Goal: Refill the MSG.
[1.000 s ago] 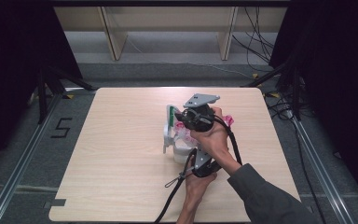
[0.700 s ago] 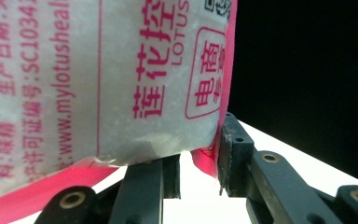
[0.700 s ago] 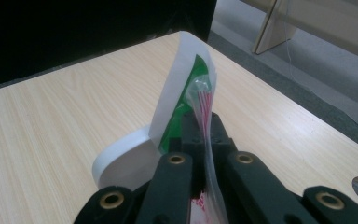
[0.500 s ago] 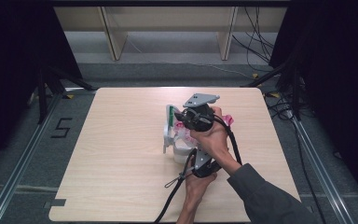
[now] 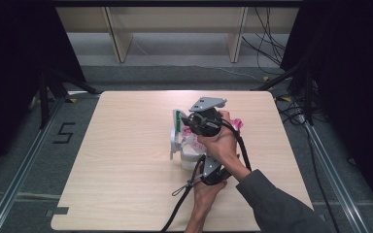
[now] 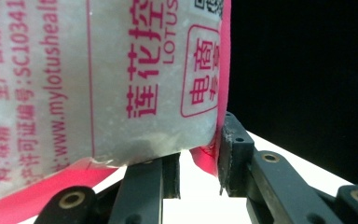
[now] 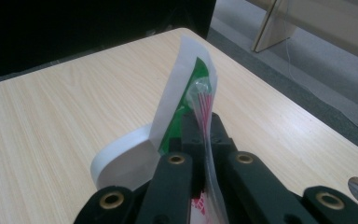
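Wooden table: both tongs clamped on pink-printed bag, hands crossed.

- Counter: pale wood-grain laminate, smooth and matt.
- Pouch: glossy plastic film, pink-edged, faintly crinkled.
- White dispenser: smooth matt plastic.
- Right claw: matt black plastic links, brass-coloured rivets.

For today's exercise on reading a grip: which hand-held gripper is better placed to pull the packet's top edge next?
Probably the right hand-held gripper: its jaws are shut on the packet's thin top edge. The left hand-held gripper clamps the packet lower down, steadying it.
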